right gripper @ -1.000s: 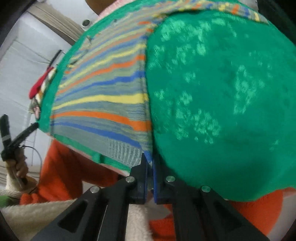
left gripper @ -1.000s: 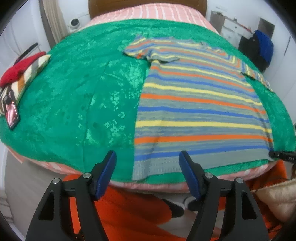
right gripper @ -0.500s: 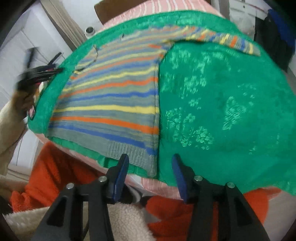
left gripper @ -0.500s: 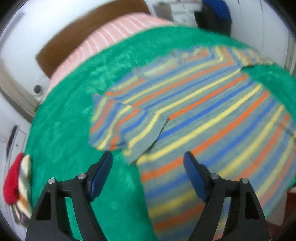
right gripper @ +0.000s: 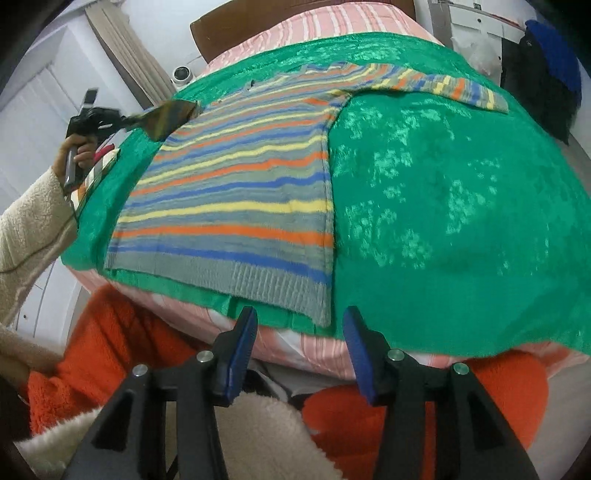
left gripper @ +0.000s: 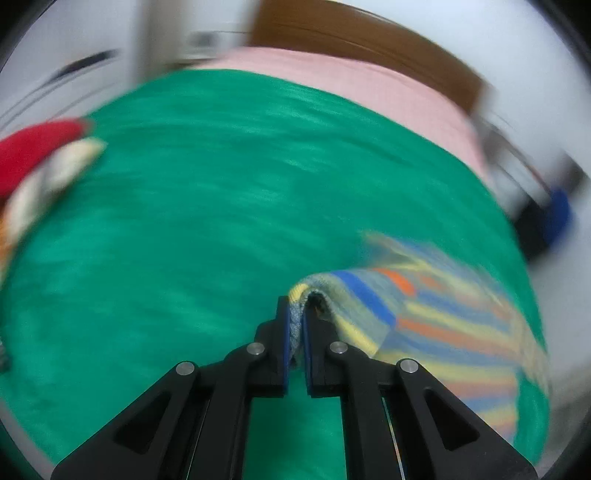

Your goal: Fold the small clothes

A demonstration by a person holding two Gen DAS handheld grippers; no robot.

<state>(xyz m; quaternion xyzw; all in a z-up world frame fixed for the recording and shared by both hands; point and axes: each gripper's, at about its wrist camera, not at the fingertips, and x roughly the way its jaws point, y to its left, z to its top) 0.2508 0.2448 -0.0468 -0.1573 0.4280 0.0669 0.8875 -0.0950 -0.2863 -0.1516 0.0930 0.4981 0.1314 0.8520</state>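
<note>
Striped sweater (left gripper: 295,325) sleeve between left jaws.

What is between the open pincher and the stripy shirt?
Nothing visible. The right gripper hangs open just off the bed edge, by the striped shirt's grey hem; only bare green blanket lies beside it.

A green blanket (right gripper: 443,206) covered my bed, over a pink striped sheet (right gripper: 325,26) and below a brown headboard (right gripper: 295,11). A red cloth (left gripper: 33,147) lay at the blanket's left edge. A dark garment with a blue cap (right gripper: 554,51) hung at the far right. A small white camera (right gripper: 183,74) sat beside a curtain (right gripper: 125,55).
</note>
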